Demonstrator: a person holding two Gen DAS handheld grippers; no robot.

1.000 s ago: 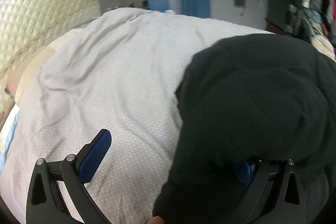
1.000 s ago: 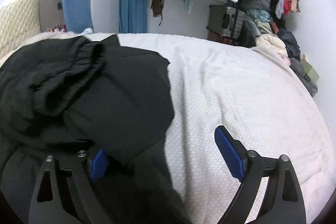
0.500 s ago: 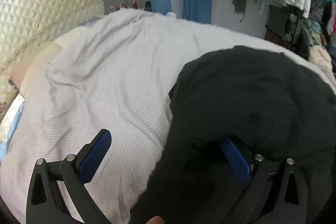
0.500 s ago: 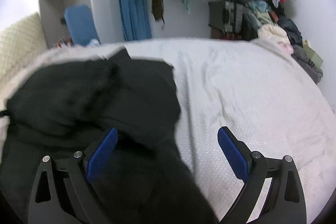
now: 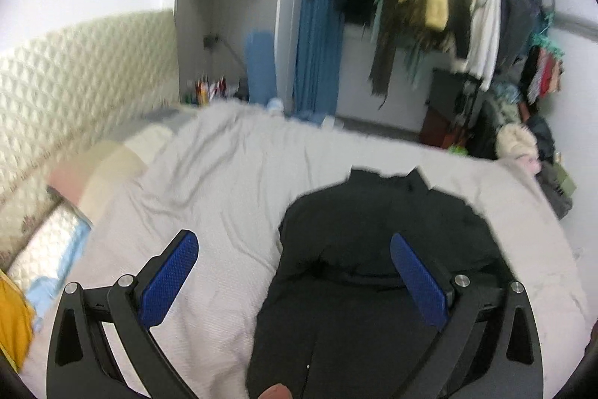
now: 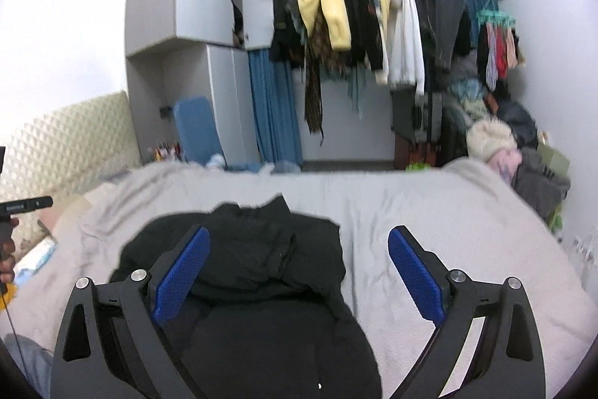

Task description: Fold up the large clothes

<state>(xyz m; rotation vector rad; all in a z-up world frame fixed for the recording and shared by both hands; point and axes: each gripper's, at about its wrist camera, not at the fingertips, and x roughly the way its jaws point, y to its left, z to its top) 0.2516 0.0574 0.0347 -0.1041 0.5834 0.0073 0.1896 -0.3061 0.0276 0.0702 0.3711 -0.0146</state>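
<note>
Both grippers have let go and lifted back, fingers apart and empty: left gripper (image 5: 295, 272), right gripper (image 6: 299, 268). Black garment (image 6: 261, 268) lies bunched mid-bed (image 6: 429, 212); regrip its nearest edge evenly, then fold away smoothly.

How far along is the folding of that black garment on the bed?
Done: the black garment lies on the bed doubled over itself, an upper layer bunched across the lower part. In hand: nothing; the left tongs and right tongs are both open above it. Left: the bundle looks lumpy with uneven edges, so it probably needs smoothing and perhaps another fold.
</note>
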